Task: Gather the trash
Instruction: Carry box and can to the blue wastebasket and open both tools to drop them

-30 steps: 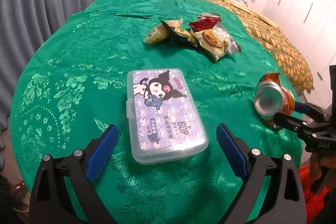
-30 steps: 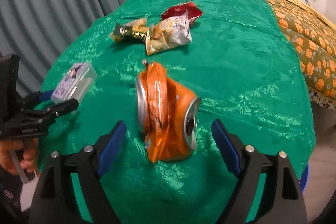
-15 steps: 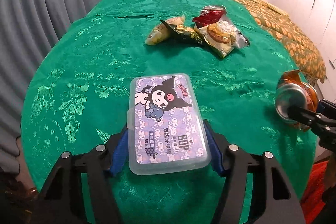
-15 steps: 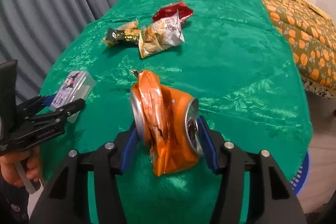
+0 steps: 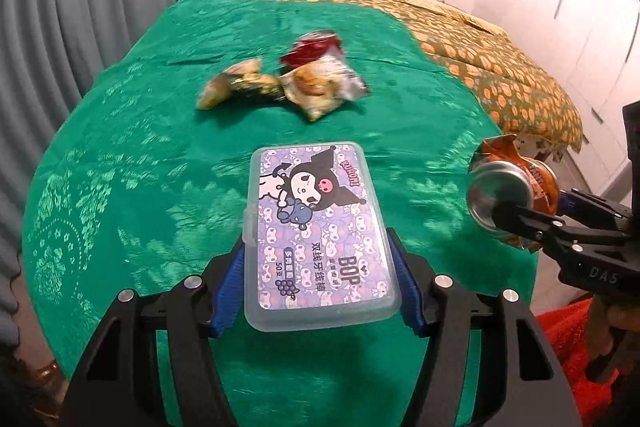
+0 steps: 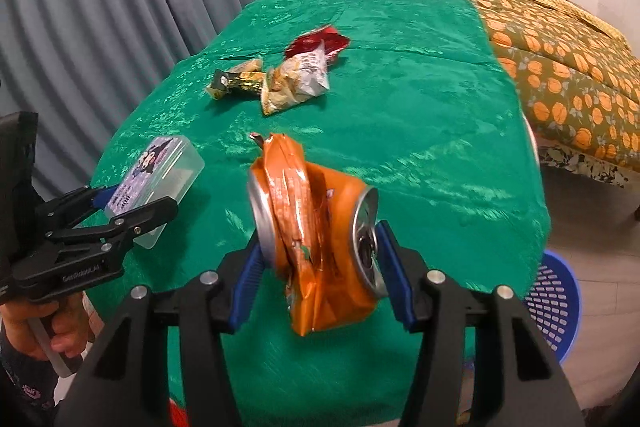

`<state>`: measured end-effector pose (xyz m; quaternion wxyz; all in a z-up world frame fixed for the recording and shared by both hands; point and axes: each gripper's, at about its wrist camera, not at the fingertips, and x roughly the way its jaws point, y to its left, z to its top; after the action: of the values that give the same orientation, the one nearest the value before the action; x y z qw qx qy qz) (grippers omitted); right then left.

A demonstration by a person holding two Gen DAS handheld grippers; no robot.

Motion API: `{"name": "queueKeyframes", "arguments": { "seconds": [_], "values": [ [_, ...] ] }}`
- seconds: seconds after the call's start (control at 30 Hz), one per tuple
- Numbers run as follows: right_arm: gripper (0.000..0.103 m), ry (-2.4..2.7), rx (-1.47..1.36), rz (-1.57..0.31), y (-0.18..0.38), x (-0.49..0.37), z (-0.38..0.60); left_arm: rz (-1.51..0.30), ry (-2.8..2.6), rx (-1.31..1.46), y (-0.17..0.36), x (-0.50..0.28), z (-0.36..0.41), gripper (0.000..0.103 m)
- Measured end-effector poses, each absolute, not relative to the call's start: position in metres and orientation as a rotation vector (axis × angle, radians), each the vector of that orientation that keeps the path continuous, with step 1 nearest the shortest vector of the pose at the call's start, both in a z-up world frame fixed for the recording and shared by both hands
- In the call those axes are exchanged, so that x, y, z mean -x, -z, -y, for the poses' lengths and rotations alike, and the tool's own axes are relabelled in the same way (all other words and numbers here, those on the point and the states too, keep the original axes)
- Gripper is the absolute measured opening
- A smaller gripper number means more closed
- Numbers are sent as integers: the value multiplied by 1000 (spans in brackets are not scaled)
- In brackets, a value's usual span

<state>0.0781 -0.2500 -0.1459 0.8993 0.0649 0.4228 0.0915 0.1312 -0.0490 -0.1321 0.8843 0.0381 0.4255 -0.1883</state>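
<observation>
The right hand-held gripper (image 6: 318, 259) has just been closing and now clamps the crushed orange can (image 6: 316, 231) end to end, one blue pad on each metal rim, so the can's long axis runs crosswise between the jaws and its torn wall hangs below them. The left hand-held gripper (image 5: 316, 277) has likewise just been closing and now pinches the clear plastic box (image 5: 318, 231) with the cartoon lid by its two long sides, the box's length pointing straight out along the fingers, away from the hand. Both grippers tilt down toward the green bedspread (image 6: 420, 99), with each load apparently held just clear of the cloth. The relation that matters next is the blue basket (image 6: 554, 301): it stands on the floor off the bed's near right corner, just beside the right gripper and well apart from the left one, so the can probably has the shorter trip and the box must cross over. Farther up the bedspread lie three snack wrappers (image 6: 296, 81) in a loose cluster, still to collect.
</observation>
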Motion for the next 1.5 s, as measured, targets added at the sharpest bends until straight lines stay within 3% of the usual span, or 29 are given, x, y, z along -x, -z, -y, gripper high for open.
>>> {"name": "queueKeyframes", "arguments": {
  "seconds": [0.97,1.23,1.5],
  "values": [
    [53,-197,-202,-864,152,-66,282,-873,388,-200,137,-122,97,63],
    [53,-65,-173,-854,142,-57,352,-907,525,-170,132,-117,139,62],
    [53,156,-199,-936,170,-39,468,-964,769,-185,130,-96,245,63]
  ]
}}
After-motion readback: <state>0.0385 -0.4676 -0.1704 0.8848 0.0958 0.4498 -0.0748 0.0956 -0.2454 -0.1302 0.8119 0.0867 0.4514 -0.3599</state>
